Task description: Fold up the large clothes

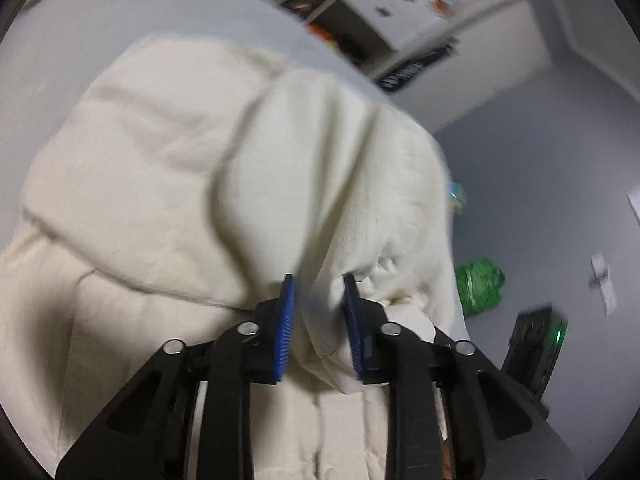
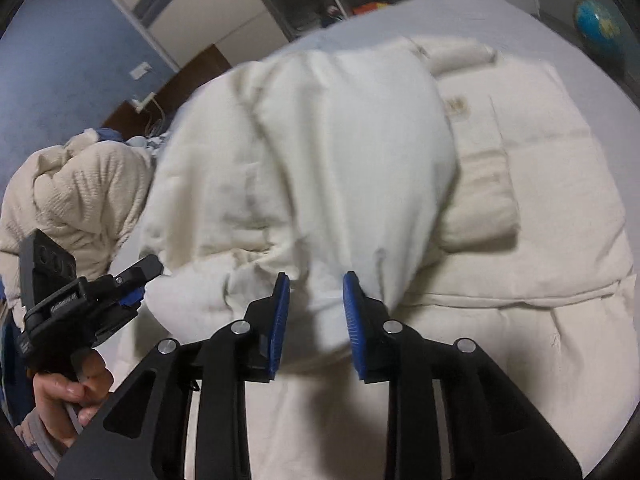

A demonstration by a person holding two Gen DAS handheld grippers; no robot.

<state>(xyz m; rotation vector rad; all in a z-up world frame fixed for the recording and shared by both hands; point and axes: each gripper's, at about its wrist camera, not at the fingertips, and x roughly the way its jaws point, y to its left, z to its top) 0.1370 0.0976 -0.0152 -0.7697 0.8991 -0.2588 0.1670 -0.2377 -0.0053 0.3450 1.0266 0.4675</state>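
Note:
A large cream padded garment (image 1: 160, 184) lies on a pale grey bed (image 1: 120, 8). My left gripper (image 1: 318, 284) is shut on a bunched fold of it, the cloth filling the gap between the blue pads (image 1: 286, 320). My right gripper (image 2: 316, 280) is shut on another part of the same raised fold (image 2: 304, 140), which is lifted above the flat part of the garment (image 2: 560, 200). The left gripper also shows in the right wrist view (image 2: 132, 280), held by a hand at the fold's left end.
A second cream quilted item (image 2: 76, 200) is heaped at the left by a blue wall. White shelves (image 1: 380, 4) stand beyond the bed. A green bag (image 1: 478, 286) and a black device (image 1: 536, 344) are on the floor to the right. A globe (image 2: 600, 28) stands at the far right.

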